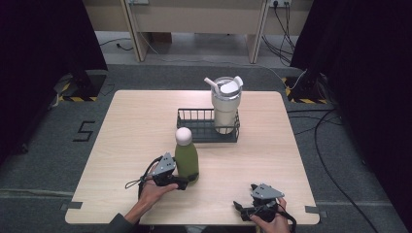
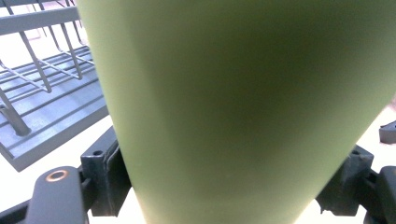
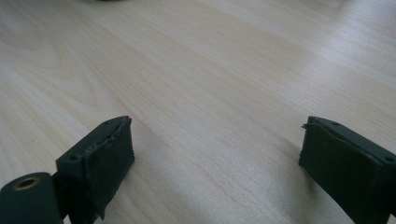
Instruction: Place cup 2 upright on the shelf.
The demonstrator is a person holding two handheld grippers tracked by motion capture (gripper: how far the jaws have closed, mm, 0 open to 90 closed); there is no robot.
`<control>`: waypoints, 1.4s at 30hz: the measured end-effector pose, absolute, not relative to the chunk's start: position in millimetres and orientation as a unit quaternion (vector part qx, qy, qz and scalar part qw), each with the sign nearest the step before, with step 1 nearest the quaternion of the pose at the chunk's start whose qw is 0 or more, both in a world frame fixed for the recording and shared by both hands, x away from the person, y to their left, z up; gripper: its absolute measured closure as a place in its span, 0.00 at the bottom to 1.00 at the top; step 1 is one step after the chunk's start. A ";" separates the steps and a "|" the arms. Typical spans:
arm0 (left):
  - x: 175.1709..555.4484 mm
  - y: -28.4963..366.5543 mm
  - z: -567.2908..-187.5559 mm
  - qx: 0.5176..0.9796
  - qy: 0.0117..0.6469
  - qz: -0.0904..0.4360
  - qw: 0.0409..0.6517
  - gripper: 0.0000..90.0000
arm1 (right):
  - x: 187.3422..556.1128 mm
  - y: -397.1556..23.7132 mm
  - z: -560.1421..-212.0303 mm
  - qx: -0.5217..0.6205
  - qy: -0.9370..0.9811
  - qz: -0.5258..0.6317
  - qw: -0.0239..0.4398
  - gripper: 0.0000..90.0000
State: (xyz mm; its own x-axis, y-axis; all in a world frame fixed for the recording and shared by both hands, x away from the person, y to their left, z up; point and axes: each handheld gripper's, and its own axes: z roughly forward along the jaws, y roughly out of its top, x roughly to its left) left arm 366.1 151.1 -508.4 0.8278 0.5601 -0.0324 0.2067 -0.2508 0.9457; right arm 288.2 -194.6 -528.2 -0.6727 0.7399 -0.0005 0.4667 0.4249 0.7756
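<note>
Nearest the person, at the front right of the bench (image 1: 126,126), the right hand-held gripper (image 1: 241,208) rests low over the wood in the person's right hand (image 1: 272,224). In the right gripper view its two black jaws stand well apart with only bare bench (image 3: 210,70) between them; it holds nothing.

A little farther in and to the left, the left hand-held gripper (image 1: 187,180) is held in the person's left hand (image 1: 154,190), its grey three-cornered plate on top and a cable looping beside it. Its jaws are closed against the lower body of the green bottle (image 1: 186,162). In the left gripper view the green bottle (image 2: 243,107) stands between the two black pads (image 2: 114,179), which press on its sides near the base. The bottle stands upright on the bench, just front of centre, with a pale round cap on top.

Behind the bottle, near but apart from it, sits a dark wire rack (image 1: 194,127); the left gripper view shows the rack (image 2: 42,93) at its left edge. At the right end of the rack stands a white tumbler (image 1: 226,104) with a clear lid and a straw.

Beyond the bench lie grey floor and trailing cables.
</note>
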 end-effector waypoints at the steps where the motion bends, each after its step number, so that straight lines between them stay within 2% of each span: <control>1: 366.0 151.0 -508.2 0.775 0.247 0.159 0.559 0.22 | 288.2 -194.5 -528.3 0.365 0.826 0.393 0.174 0.11; 8: 367.9 151.7 -506.5 0.776 0.244 0.165 0.557 0.23 | 288.2 -194.6 -528.2 0.365 0.826 0.393 0.174 0.11; 20: 370.7 152.1 -477.4 0.772 0.232 0.162 0.570 0.23 | 288.1 -194.6 -528.2 0.365 0.826 0.393 0.174 0.11; 42: 382.0 149.4 -461.8 0.772 0.232 0.160 0.569 0.23 | 287.7 -194.5 -528.5 0.365 0.825 0.394 0.175 0.11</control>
State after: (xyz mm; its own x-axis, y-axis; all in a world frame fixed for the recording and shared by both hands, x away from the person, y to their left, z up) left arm 382.0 149.4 -461.8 0.8408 0.5411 -0.0166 0.1764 -0.2448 0.9534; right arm 287.7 -194.5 -528.5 -0.6722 0.7404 -0.0006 0.4645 0.4224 0.7783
